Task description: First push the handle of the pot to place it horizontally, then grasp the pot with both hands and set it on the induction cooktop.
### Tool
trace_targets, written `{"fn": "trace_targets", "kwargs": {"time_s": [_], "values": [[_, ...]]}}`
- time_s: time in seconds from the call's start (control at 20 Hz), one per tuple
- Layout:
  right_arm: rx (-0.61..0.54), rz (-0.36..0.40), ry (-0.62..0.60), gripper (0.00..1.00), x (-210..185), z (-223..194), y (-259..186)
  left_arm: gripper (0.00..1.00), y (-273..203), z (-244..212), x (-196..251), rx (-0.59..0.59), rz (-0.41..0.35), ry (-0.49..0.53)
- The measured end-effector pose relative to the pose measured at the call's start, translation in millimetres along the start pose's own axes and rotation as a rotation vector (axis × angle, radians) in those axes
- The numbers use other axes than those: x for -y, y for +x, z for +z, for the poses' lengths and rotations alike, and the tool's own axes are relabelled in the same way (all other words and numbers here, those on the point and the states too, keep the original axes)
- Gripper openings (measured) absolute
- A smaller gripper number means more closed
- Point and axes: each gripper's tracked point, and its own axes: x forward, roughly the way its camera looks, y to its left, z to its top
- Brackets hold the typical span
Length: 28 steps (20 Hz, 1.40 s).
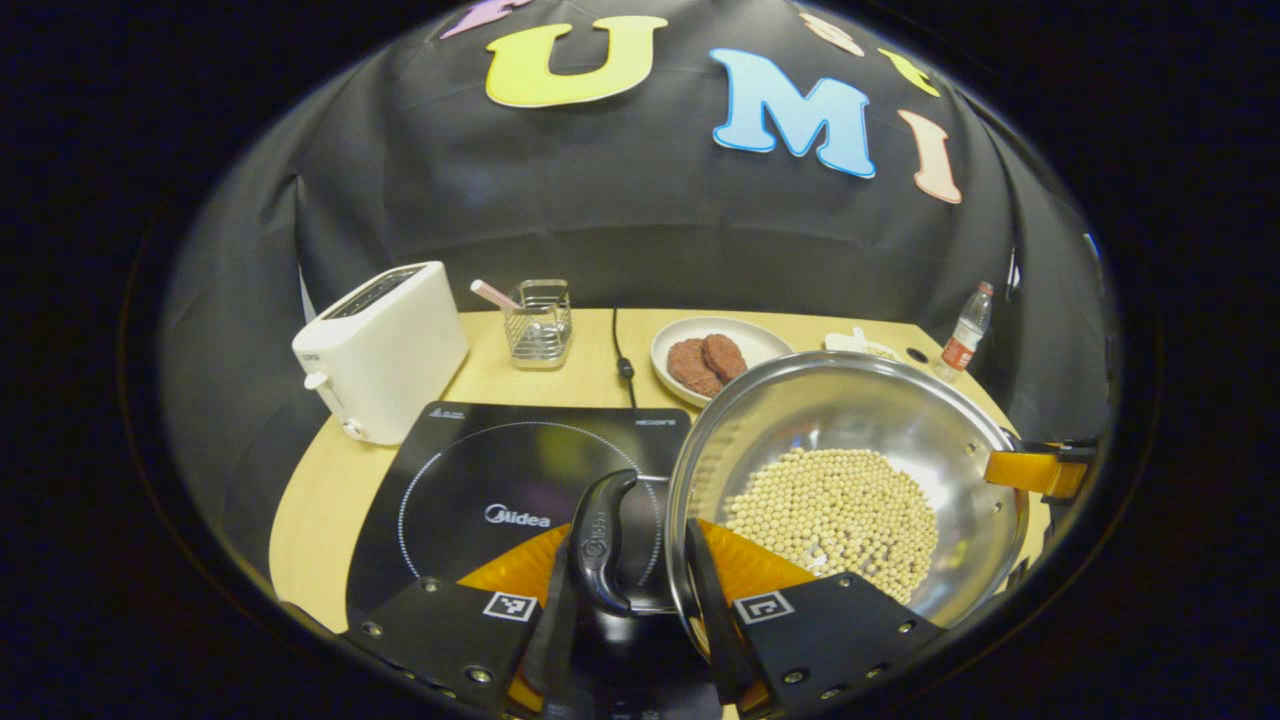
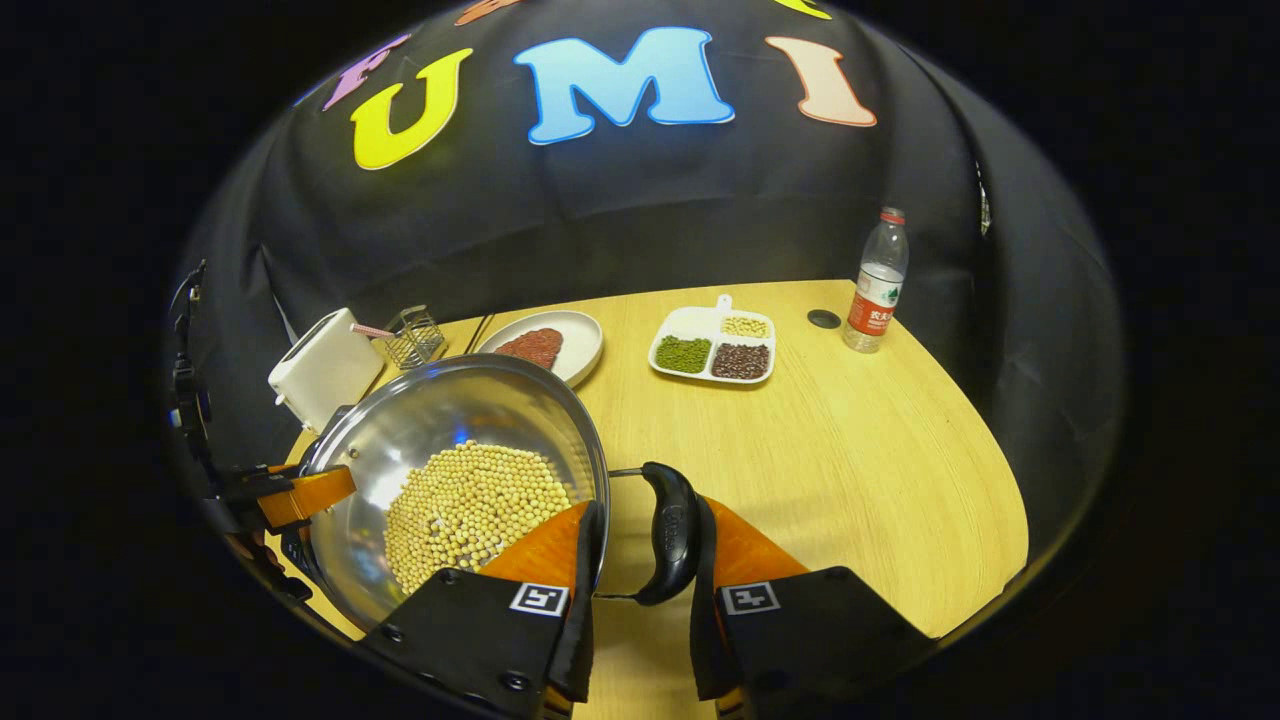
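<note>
A steel pot, part filled with pale soybeans, appears lifted and tilted between two grippers above the wooden bench. In the left gripper view it hangs partly over the right edge of the black induction cooktop, not yet set on it.

The main risk, as I judge it, is the tilt: the beans lie heaped toward the low side, and a jerk or uneven lift could spill them or let the pot swing. Each hold is on a small side handle only, so if one gripper slips or the two move at different speeds, the pot could twist out and drop onto the cooktop glass. The toaster and the plate of patties stand near enough to be knocked on a wide swing.

The left gripper is nearly closed, its fingers pressing on one black handle at the pot's left rim. The right gripper is likewise clamped on the opposite black handle. Both point forward and slightly downward, facing the booth's back wall.
</note>
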Motion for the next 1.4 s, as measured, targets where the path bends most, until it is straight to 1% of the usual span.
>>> {"fn": "trace_targets", "kwargs": {"time_s": [0.1, 0.15, 0.25, 0.3, 0.35, 0.45, 0.5, 0.65, 0.7, 0.75, 0.8, 0.85, 0.9, 0.95, 1.0, 1.35, 1.4], "values": [[-0.005, 0.005, -0.003, 0.41, -16.4, -2.0, 1.3, 0.56, -1.8, -1.8, -17.2, -0.007, 0.004, -0.001], [-0.01, 0.009, -0.003, 0.41, -23.4, -3.4, 1.4, 0.53, -2.6, -2.5, -25.8, -0.01, 0.006, -0.003], [-0.011, 0.019, -0.001, 0.41, -39.8, -4.8, 2.6, 0.53, -5.1, -2.9, -43.3, -0.009, 0.012, -0.003], [-0.012, 0.023, -0.001, 0.38, -48.1, -5.1, 3.9, 0.53, -5.9, -3.9, -52.6, -0.008, 0.017, -0.004], [-0.014, 0.025, -0.001, 0.41, -56.0, -7.0, 5.9, 0.53, -5.7, -3.7, -61.7, -0.011, 0.021, -0.002], [-0.021, 0.032, 0.0, 0.41, -71.8, -9.0, 10.5, 0.53, -3.8, -2.8, -78.4, -0.013, 0.031, 0.007], [-0.021, 0.036, 0.006, 0.41, -79.1, -8.8, 12.7, 0.56, -3.5, -1.4, -86.9, -0.011, 0.036, 0.012], [-0.022, 0.043, 0.012, 0.41, -101.4, -7.0, 19.9, 0.53, 2.2, 3.2, -109.7, -0.011, 0.042, 0.019], [-0.024, 0.045, 0.011, 0.38, -108.2, -5.6, 22.3, 0.53, 4.1, 4.2, -117.1, -0.011, 0.042, 0.021], [-0.025, 0.048, 0.012, 0.41, -114.6, -5.6, 25.4, 0.59, 5.7, 4.9, -124.5, -0.012, 0.044, 0.023], [-0.026, 0.05, 0.013, 0.41, -120.5, -5.4, 27.8, 0.53, 7.1, 5.9, -131.9, -0.013, 0.045, 0.023], [-0.031, 0.051, 0.013, 0.41, -126.4, -6.2, 29.9, 0.53, 8.7, 6.4, -138.4, -0.012, 0.047, 0.022], [-0.035, 0.05, 0.013, 0.38, -131.9, -6.0, 31.9, 0.53, 11.3, 6.9, -144.0, -0.015, 0.048, 0.021], [-0.039, 0.049, 0.013, 0.41, -137.0, -6.6, 34.8, 0.53, 13.5, 5.9, -149.9, -0.018, 0.051, 0.02], [-0.043, 0.05, 0.009, 0.41, -142.4, -6.0, 37.3, 0.56, 15.4, 5.8, -156.3, -0.019, 0.054, 0.021], [-0.056, 0.061, 0.014, 0.41, -180.7, -11.5, 51.9, 0.56, 28.3, 1.3, -196.5, -0.013, 0.061, 0.011], [-0.049, 0.063, 0.013, 0.41, -184.9, -9.2, 54.0, 0.53, 30.9, 2.9, -201.0, -0.007, 0.063, 0.01]]}}
